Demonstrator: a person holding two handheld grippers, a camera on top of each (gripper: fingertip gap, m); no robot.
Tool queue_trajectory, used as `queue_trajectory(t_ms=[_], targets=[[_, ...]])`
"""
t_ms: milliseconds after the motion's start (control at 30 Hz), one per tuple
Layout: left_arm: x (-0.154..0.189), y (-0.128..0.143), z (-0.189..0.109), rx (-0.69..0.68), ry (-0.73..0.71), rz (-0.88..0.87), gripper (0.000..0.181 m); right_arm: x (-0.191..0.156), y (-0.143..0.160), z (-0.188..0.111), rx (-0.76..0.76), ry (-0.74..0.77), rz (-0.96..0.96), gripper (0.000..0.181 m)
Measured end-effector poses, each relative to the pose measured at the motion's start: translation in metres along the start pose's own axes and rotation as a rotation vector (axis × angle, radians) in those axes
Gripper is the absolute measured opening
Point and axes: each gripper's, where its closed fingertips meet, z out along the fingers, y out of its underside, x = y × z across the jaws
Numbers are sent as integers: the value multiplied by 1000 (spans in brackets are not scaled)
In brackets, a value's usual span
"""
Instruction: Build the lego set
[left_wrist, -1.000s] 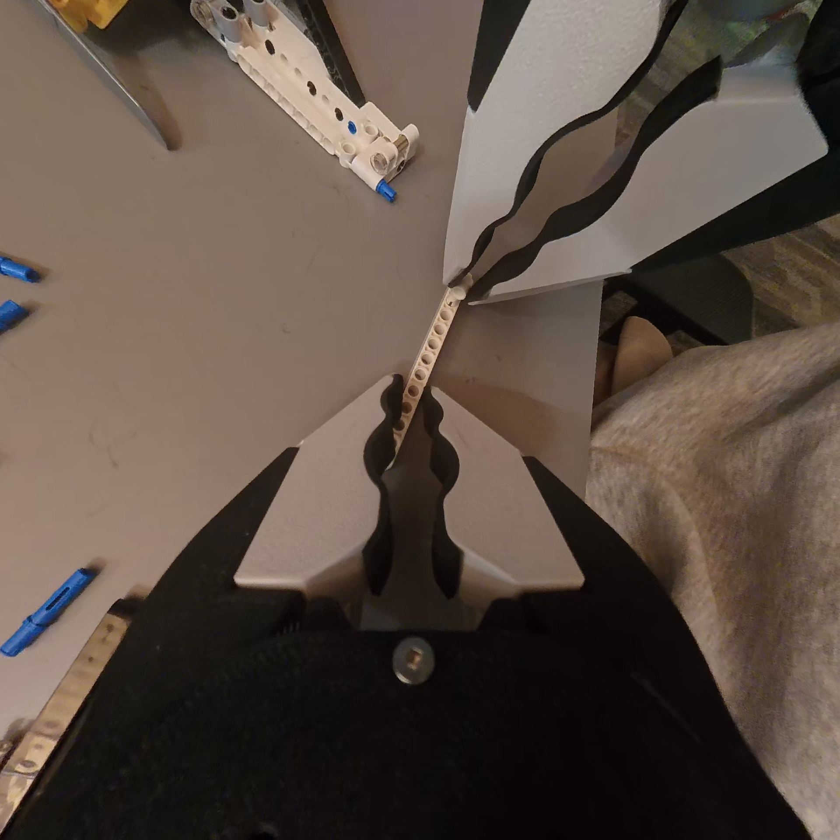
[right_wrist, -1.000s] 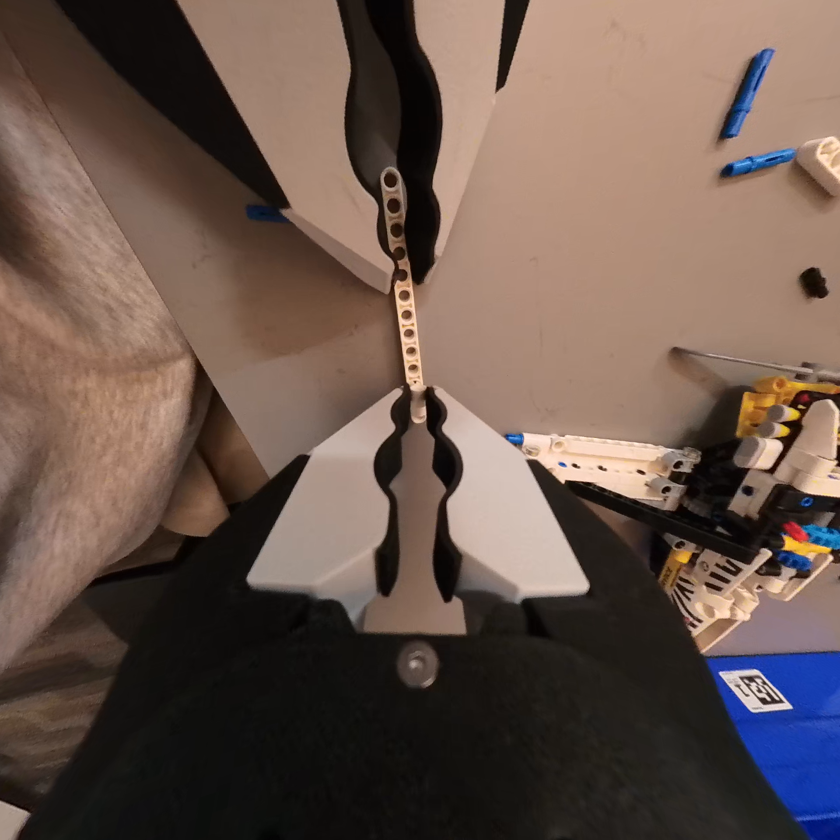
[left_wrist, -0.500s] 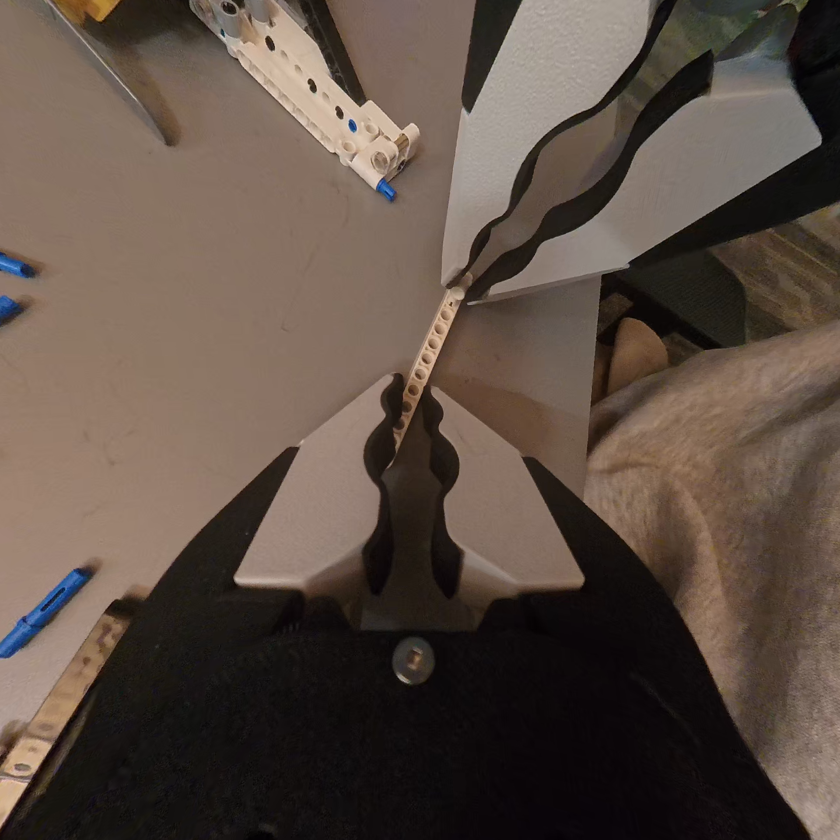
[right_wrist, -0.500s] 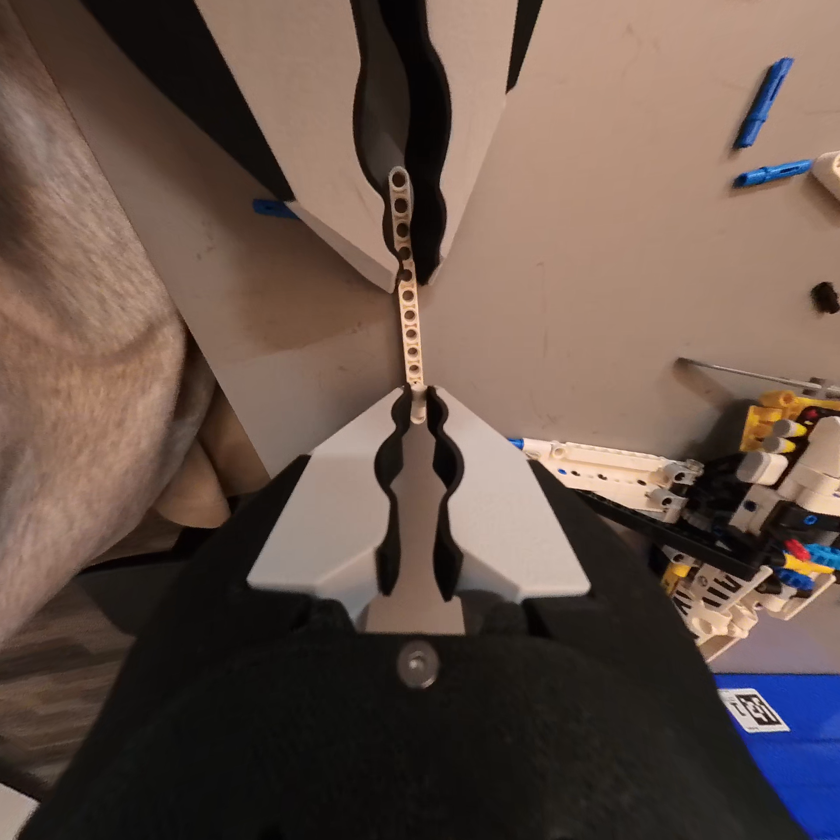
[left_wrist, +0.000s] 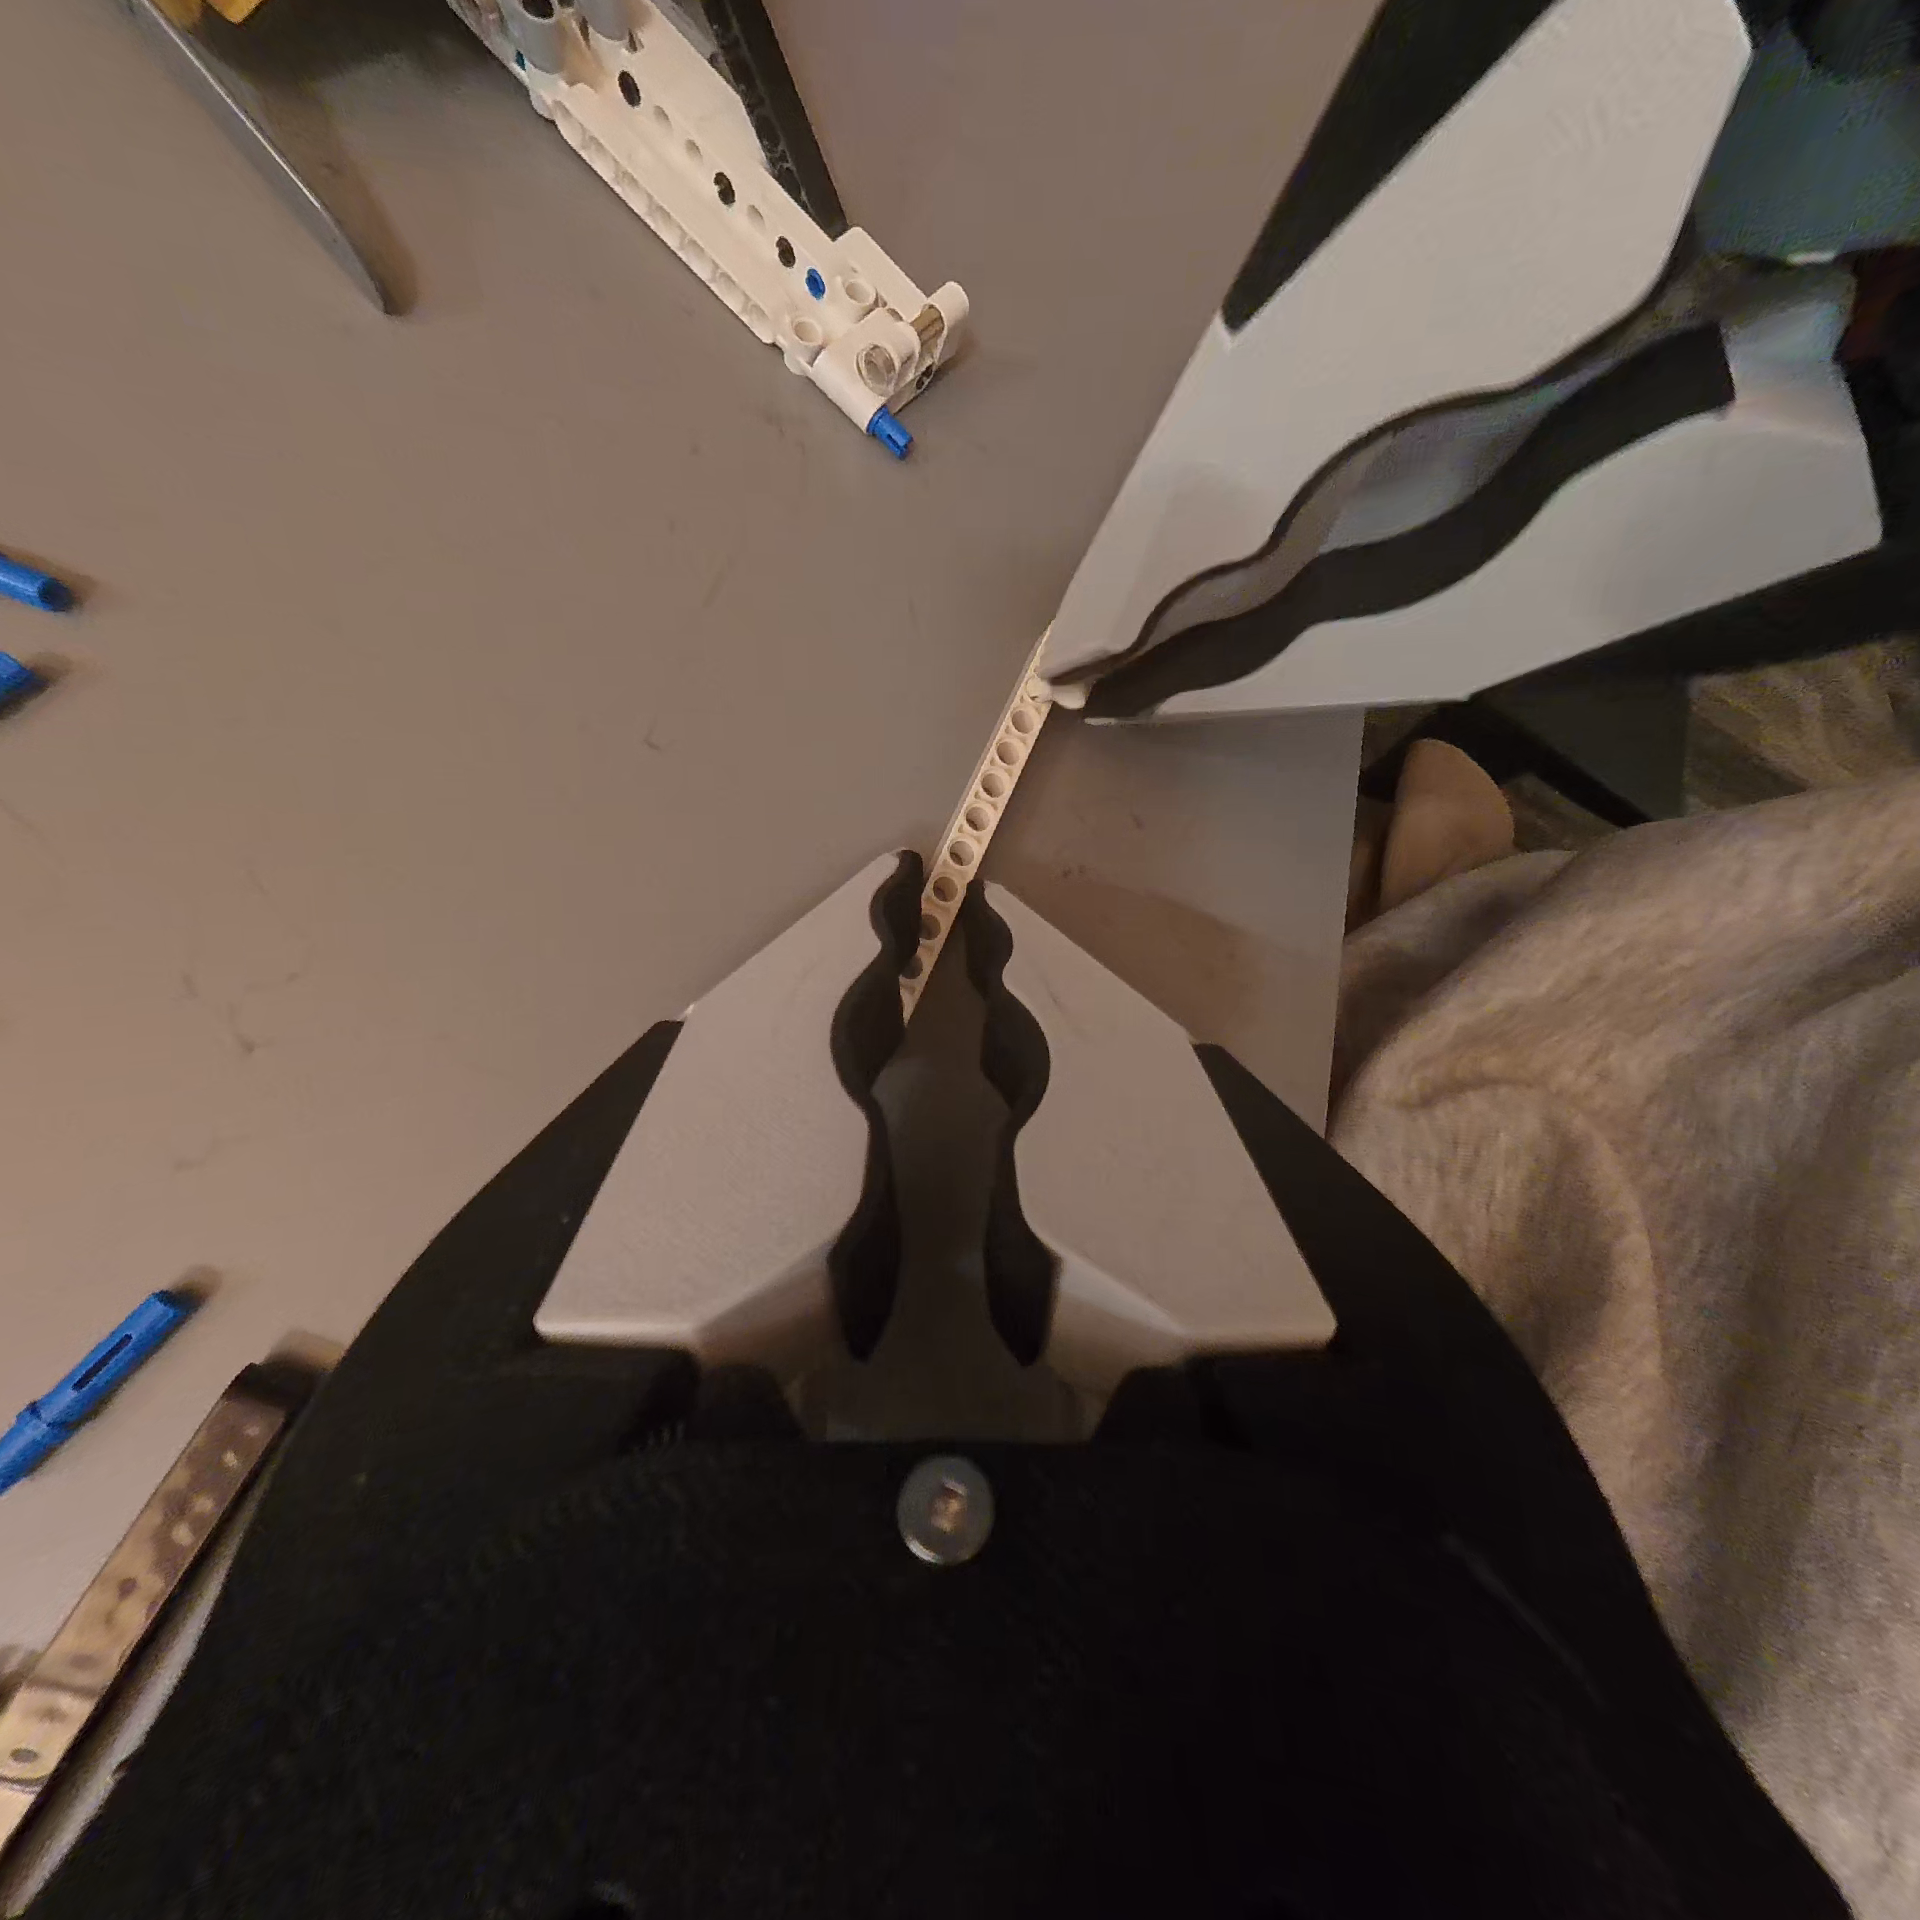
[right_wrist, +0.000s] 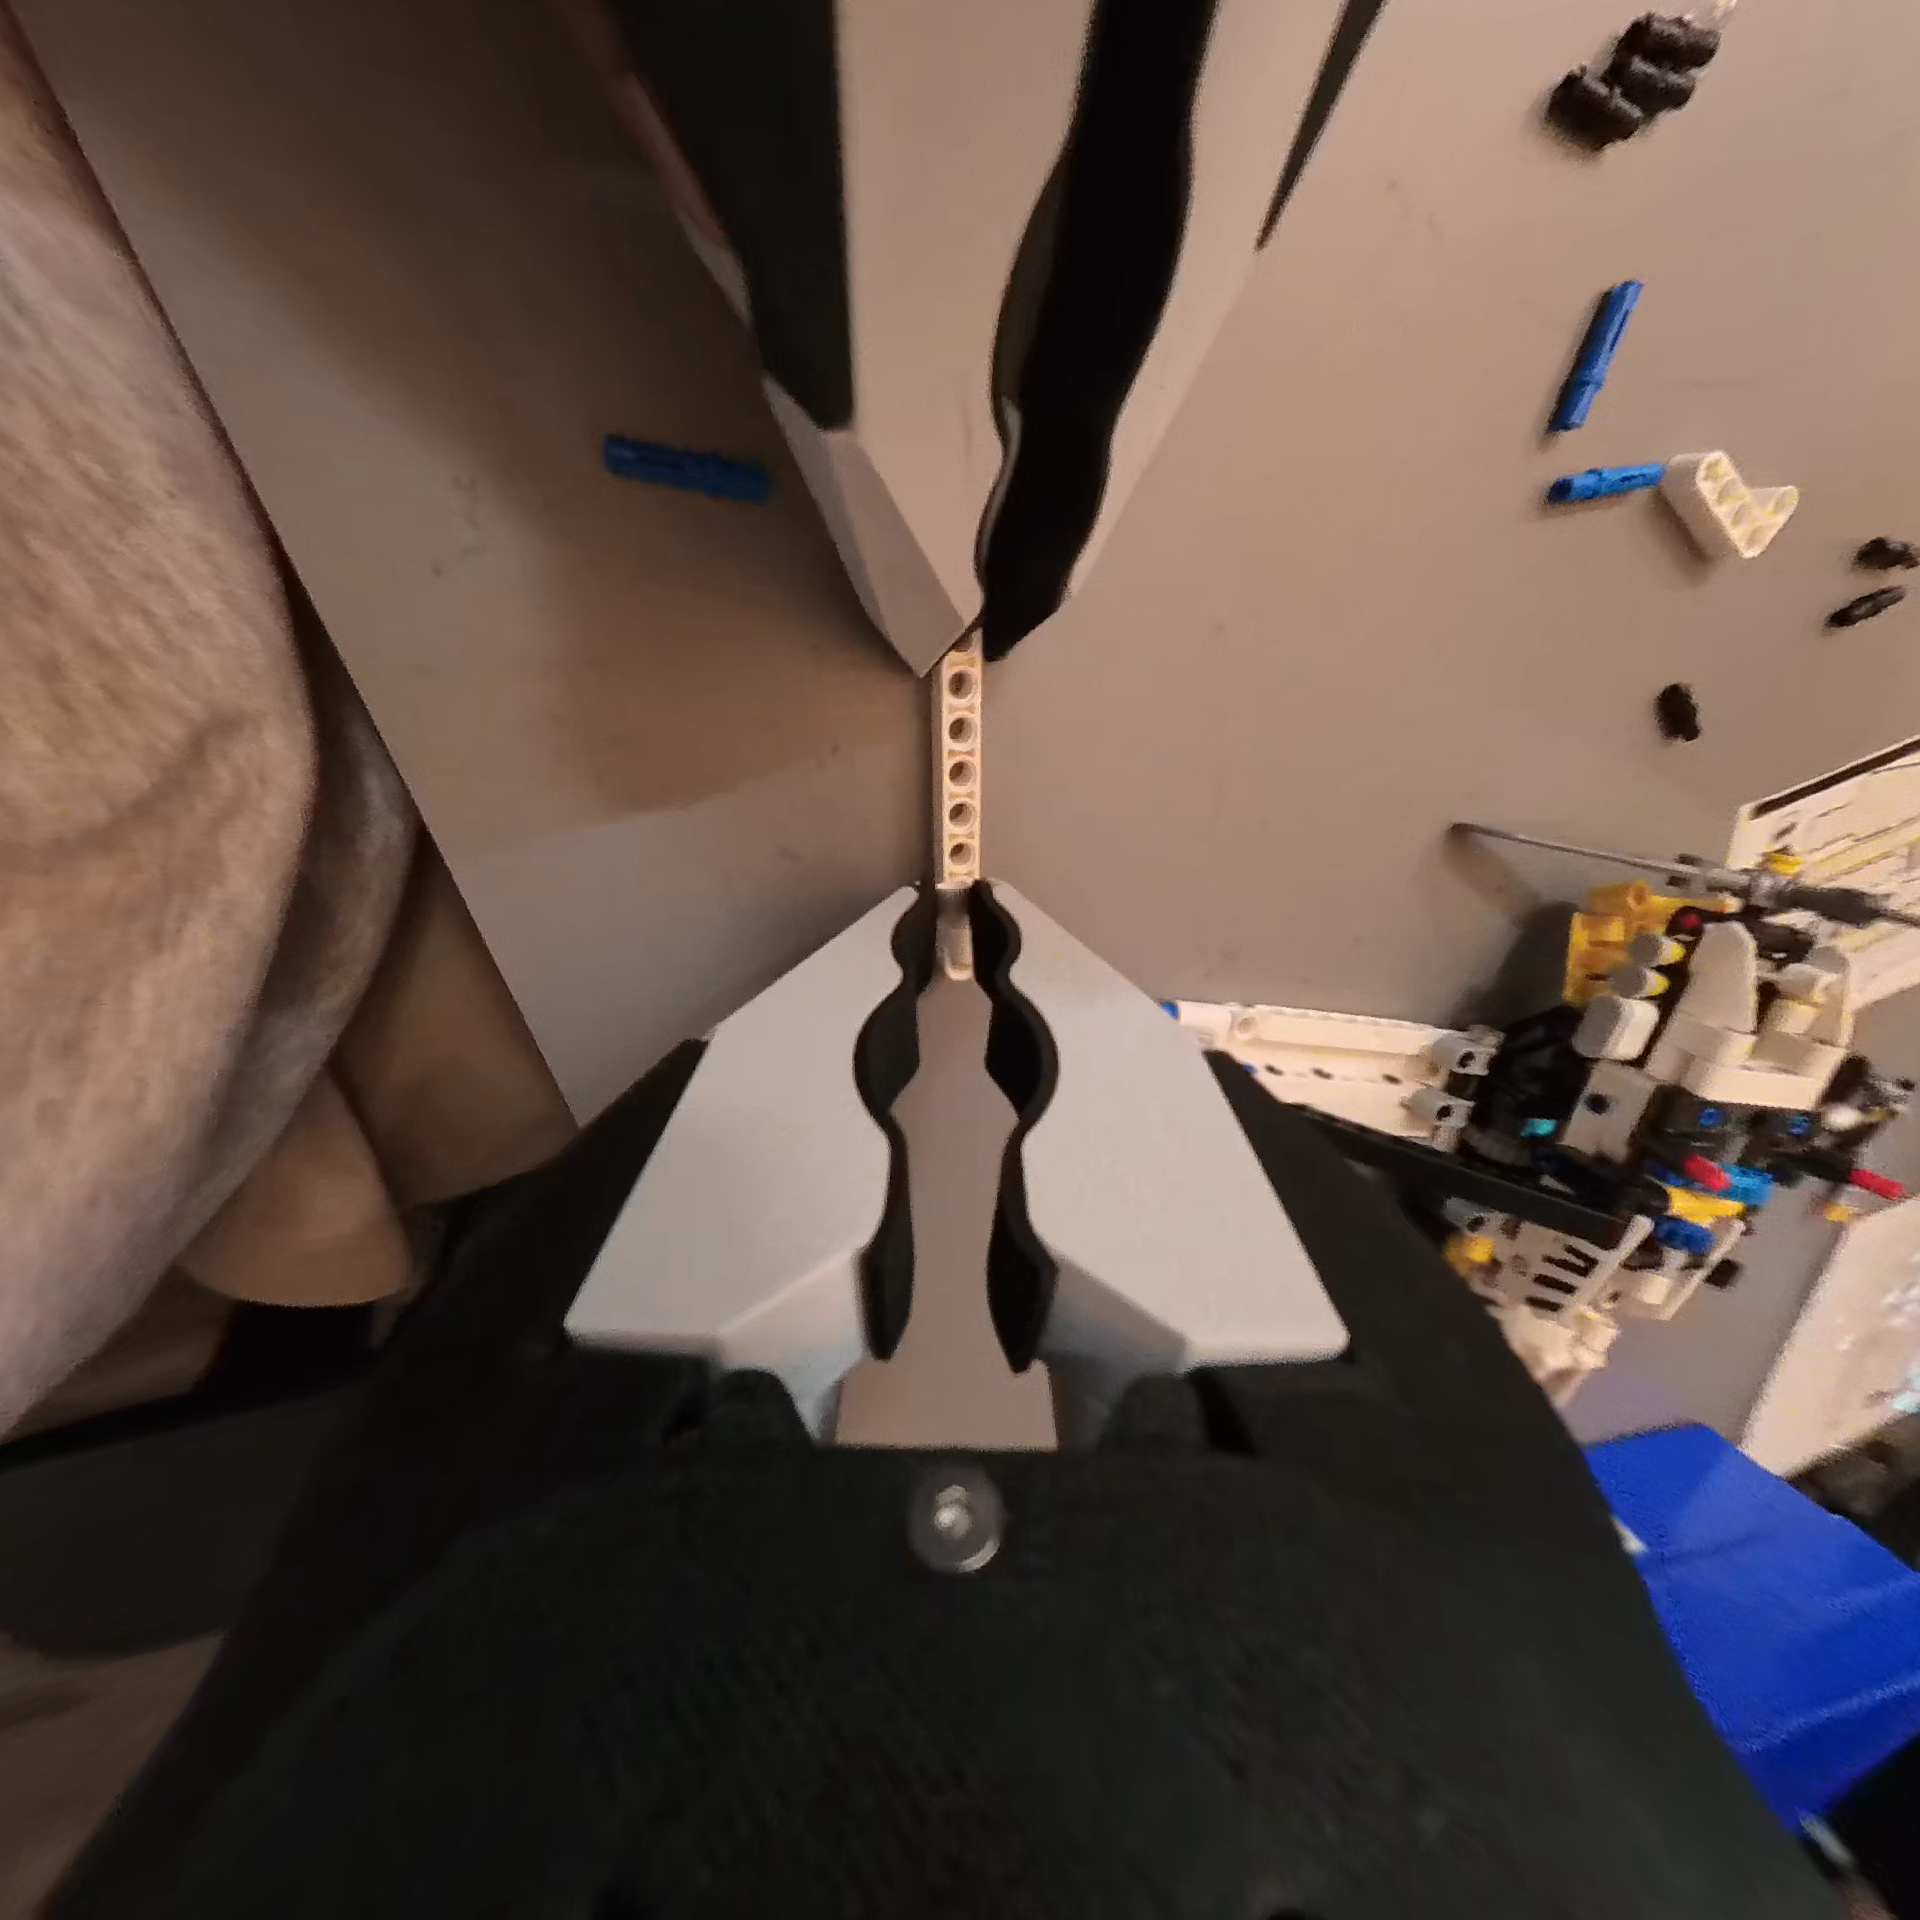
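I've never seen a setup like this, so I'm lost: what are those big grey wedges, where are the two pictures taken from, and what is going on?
No robot here: a person holds two hand-held grippers, each with a camera looking along its two fingers. One picture comes from the left gripper, the other from the right gripper; each also shows the other gripper opposite. Both are shut on opposite ends of one long white beam with holes, held above the grey table. On the table lie loose blue pins, small black pieces, a white angled piece and a partly built model.
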Motion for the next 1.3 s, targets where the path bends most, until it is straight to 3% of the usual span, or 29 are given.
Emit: queue_trajectory(t_ms=[167,700,1033,1167,1300], targets=[[0,0,0,0,5,-5,6,1,2,-1,43,-119,152,5],[0,0,0,0,6,-5,6,-1,4,6,-9,-297,161,6],[0,0,0,2,12,-14,6,-3,5,3,45,-260,92,9],[0,0,0,2,9,-12,6,4,1,-10,158,-269,174,18],[0,0,0,2,10,-13,6,3,15,-6,151,-232,217,23]])
